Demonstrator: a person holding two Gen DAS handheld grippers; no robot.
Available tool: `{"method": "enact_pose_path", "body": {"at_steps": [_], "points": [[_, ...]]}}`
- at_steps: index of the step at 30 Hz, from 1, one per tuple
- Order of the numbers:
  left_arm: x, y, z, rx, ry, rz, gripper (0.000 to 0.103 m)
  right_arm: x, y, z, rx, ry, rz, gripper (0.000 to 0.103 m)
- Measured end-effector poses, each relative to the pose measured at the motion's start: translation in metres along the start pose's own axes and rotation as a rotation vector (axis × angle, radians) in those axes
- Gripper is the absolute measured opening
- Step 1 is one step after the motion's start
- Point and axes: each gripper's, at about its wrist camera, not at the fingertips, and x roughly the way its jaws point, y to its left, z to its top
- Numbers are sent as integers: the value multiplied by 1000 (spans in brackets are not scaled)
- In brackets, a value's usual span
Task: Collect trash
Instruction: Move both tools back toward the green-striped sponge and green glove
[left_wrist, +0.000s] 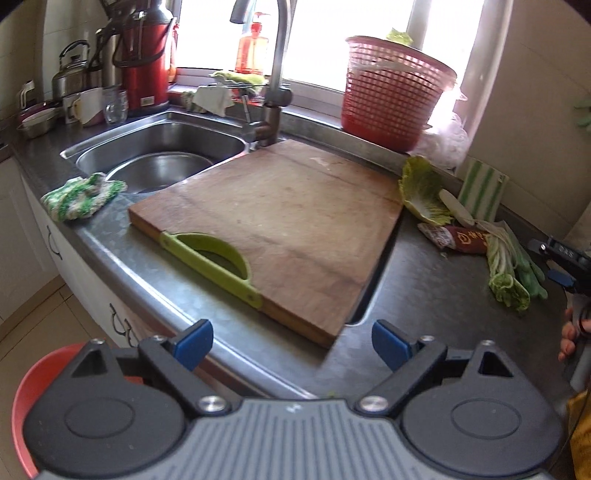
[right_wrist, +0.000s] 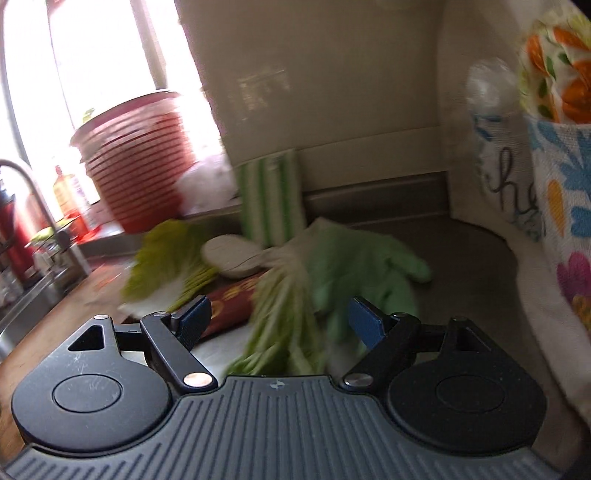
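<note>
Hovering over the counter edge, the left gripper (left_wrist: 291, 347) is spread wide and empty before the wooden cutting board (left_wrist: 280, 221). Right of the board lie the scraps: cabbage leaf (left_wrist: 421, 192), red wrapper (left_wrist: 463, 240), leafy stalks (left_wrist: 506, 273). The right gripper (right_wrist: 277, 321), equally wide and empty, hangs over those stalks (right_wrist: 280, 317).

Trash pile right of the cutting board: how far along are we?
Nothing looks collected yet. Both grippers are open and empty: left gripper hangs over the counter edge, right gripper closes on the cabbage leaves. Left: leaves, red wrapper, green glove.
</note>
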Motion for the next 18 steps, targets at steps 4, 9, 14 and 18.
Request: {"method": "enact_pose_path", "body": {"at_steps": [4, 9, 14, 18], "points": [[2, -19, 4, 20, 4, -16, 93, 23, -18, 16, 49, -17, -12, 101], [9, -42, 12, 51, 8, -45, 93, 55, -31, 33, 89, -27, -50, 101], [19, -72, 28, 105, -13, -90, 93, 86, -43, 32, 109, 4, -62, 94], [35, -100, 42, 152, -26, -136, 93, 96, -49, 25, 100, 43, -73, 72]]}}
